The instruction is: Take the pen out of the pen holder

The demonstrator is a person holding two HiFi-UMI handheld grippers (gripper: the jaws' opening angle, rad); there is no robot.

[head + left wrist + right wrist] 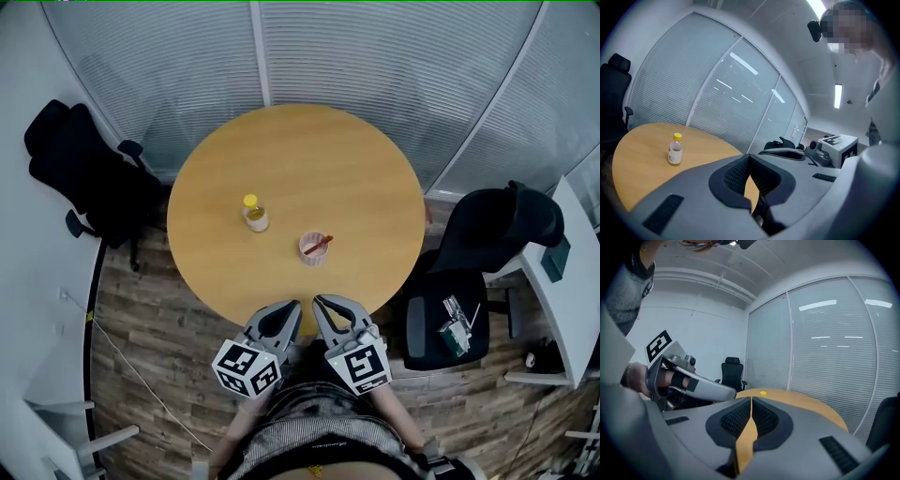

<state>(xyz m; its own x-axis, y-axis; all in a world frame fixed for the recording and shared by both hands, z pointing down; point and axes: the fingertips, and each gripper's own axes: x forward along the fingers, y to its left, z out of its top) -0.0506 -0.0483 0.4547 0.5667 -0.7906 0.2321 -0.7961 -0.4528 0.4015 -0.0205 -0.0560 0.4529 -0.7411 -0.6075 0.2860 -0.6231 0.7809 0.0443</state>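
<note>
your left gripper (289, 307) and right gripper (322, 303) hover side by side at the near edge of the round table (328, 159), both with jaws closed together on nothing (the tips meet in each gripper view). the pen (320, 245) leans in the pink pen holder (310, 251), just beyond them and untouched. a yellow-capped bottle (255, 214) stands to the holder's left.

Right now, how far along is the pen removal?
Nothing done: the pen sits in the pen holder on the table. In hand: nothing; left gripper and right gripper are shut and empty at the near edge. Remaining: reach, grip, lift out.
</note>
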